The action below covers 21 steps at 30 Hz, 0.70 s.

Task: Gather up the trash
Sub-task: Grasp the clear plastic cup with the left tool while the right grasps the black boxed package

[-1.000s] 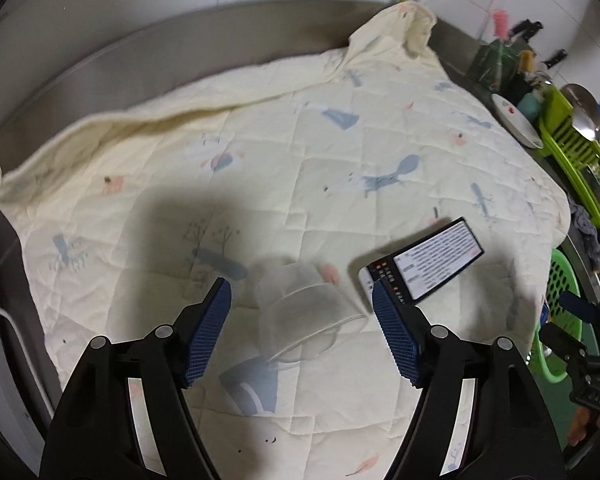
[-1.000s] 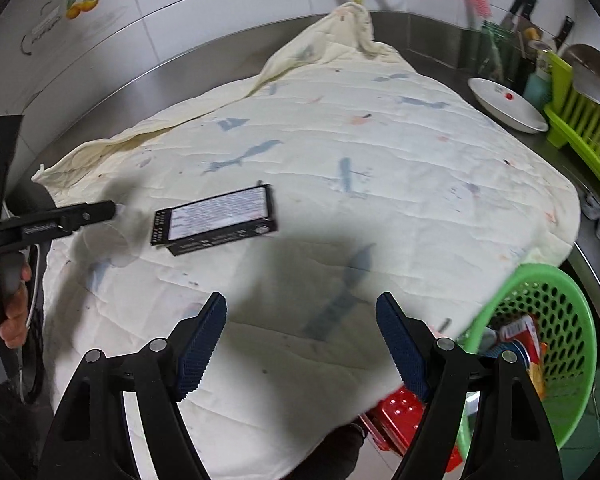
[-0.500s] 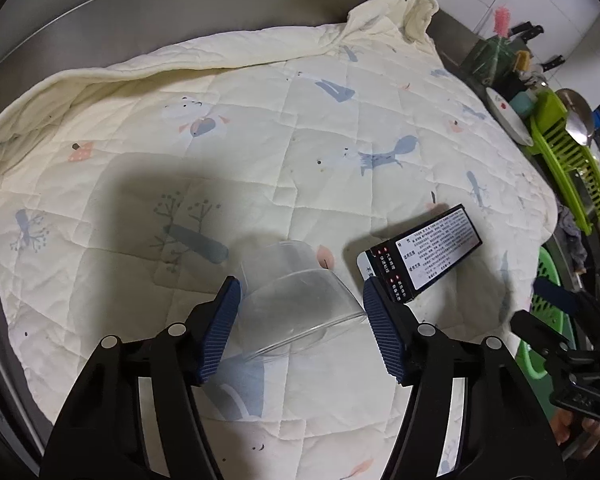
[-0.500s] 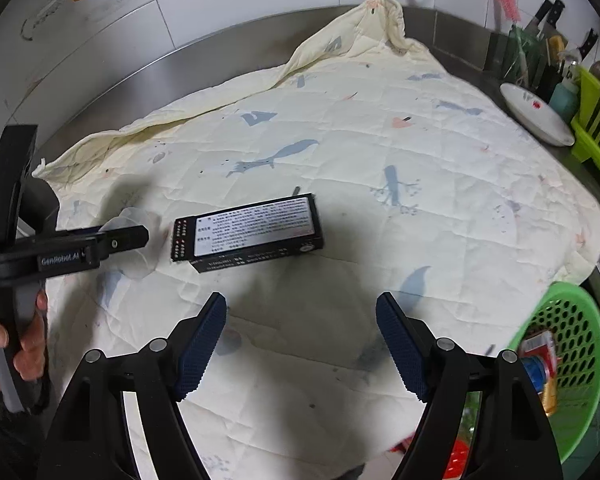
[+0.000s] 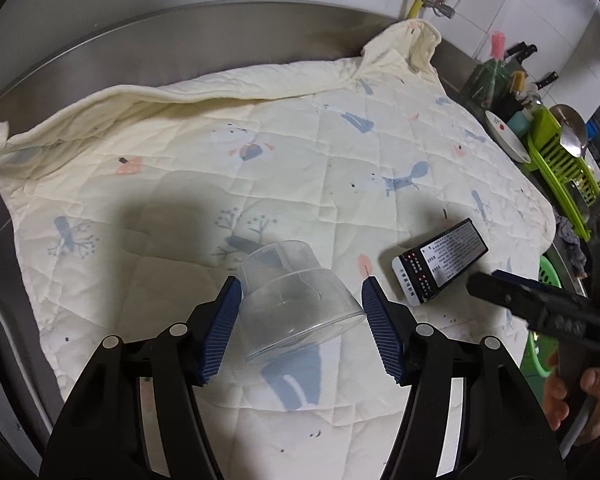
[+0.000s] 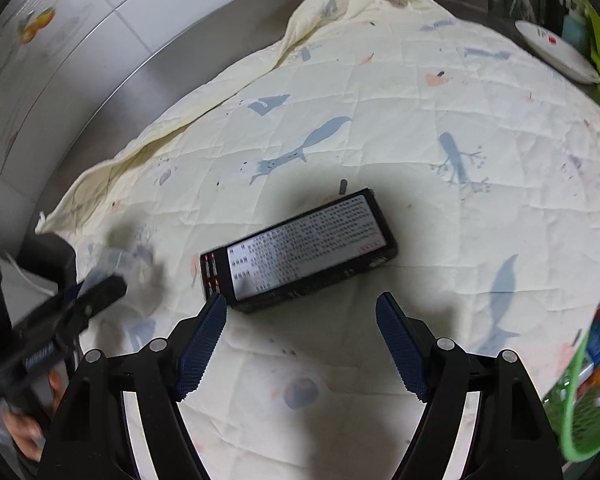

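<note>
A clear plastic cup (image 5: pixel 296 300) lies on its side on the cream quilt (image 5: pixel 300 140). My left gripper (image 5: pixel 302 322) is open, its blue pads on either side of the cup's wide rim; whether they touch it I cannot tell. A black box with white printed text (image 6: pixel 300 250) lies flat on the quilt, also in the left wrist view (image 5: pixel 440 266). My right gripper (image 6: pixel 302 342) is open and empty just in front of the box, its left pad (image 6: pixel 204 340) near the box's corner. The cup is a blur in the right wrist view (image 6: pixel 120 264).
A green perforated basket (image 6: pixel 580 400) holding colourful wrappers stands at the quilt's right edge. A white plate (image 6: pixel 556 50), a green dish rack (image 5: pixel 560 168) and knives sit at the far right. A steel backsplash and tiled wall run behind the quilt.
My left gripper has moved forward so the cup now lies between its pads. My right gripper has moved down and forward towards the black box, which now looks much larger.
</note>
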Motion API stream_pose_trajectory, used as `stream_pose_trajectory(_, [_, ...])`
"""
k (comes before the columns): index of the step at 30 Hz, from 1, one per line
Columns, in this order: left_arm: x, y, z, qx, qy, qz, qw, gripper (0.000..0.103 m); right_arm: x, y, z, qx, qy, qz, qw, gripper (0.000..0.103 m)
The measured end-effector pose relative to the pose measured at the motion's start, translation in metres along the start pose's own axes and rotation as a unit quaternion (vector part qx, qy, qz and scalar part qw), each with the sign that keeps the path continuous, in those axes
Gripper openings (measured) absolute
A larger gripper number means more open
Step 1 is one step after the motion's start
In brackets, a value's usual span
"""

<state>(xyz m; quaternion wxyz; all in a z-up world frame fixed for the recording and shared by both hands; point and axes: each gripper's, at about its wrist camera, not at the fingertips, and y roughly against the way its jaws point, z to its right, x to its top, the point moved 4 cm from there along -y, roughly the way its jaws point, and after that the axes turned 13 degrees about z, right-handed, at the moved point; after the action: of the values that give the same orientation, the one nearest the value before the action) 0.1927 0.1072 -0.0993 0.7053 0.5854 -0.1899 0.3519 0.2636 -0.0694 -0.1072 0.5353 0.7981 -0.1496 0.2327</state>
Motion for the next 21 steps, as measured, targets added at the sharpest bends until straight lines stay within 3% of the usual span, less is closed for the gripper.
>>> stream_pose_trajectory(10, [-0.002, 0.009, -0.014, 0.001, -0.007, 0.016, 0.9998, 0.062, 0.022, -0.031, -0.004, -0.016, -0.081, -0.002, 0.997, 0.074])
stream_pose_trajectory(14, [-0.005, 0.007, -0.017, -0.001, -0.007, 0.014, 0.9999, 0.062, 0.025, -0.043, -0.011, -0.038, -0.071, -0.009, 0.997, 0.074])
stream_pose_trajectory(21, [-0.009, 0.006, -0.016, -0.007, -0.011, 0.013, 0.9998, 0.062, 0.016, -0.057, -0.03, -0.1, 0.008, -0.018, 0.995, 0.068])
